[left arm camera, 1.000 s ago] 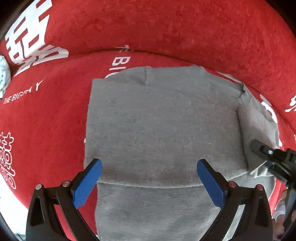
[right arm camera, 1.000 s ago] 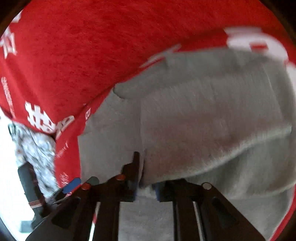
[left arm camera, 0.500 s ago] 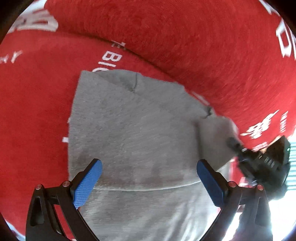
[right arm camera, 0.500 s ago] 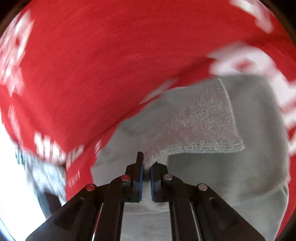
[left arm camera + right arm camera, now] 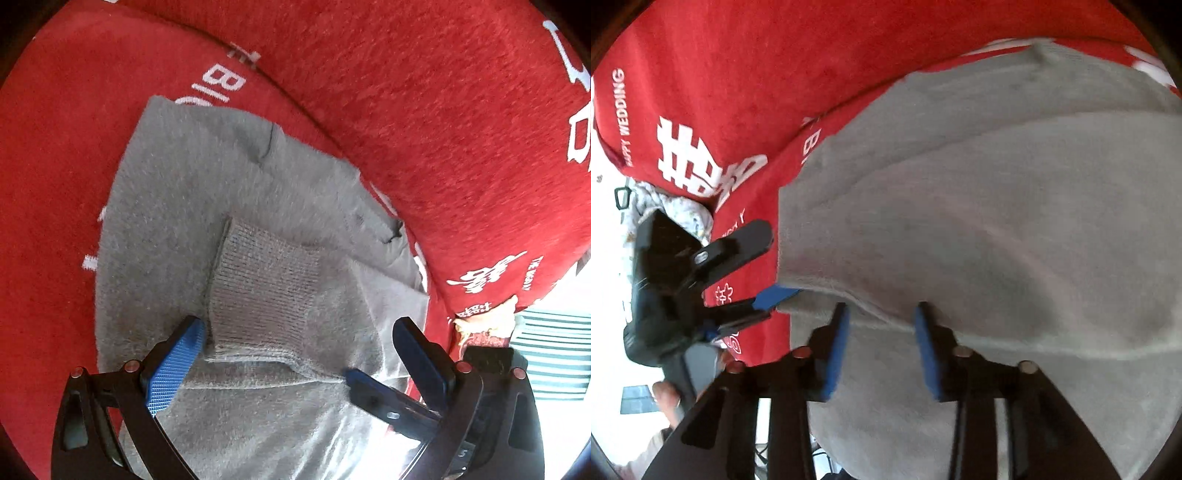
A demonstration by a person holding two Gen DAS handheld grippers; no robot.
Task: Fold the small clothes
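grey sweater [image 5: 229, 206] flat on red sofa cushion [image 5: 44, 177], near its back edge | ribbed cuff [image 5: 262, 291] laid inward to narrow it | I keep left gripper [image 5: 295, 350] and right gripper [image 5: 881, 343] both released, empty

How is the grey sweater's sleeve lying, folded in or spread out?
Folded in: the sleeve's ribbed cuff lies across the grey sweater body.

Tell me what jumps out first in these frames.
The bright red cover with white lettering fills the background in both views. On it lies a fuzzy grey garment, one ribbed cuff folded across its middle. The left gripper is open over the near fold, with the right gripper open at the garment's edge.
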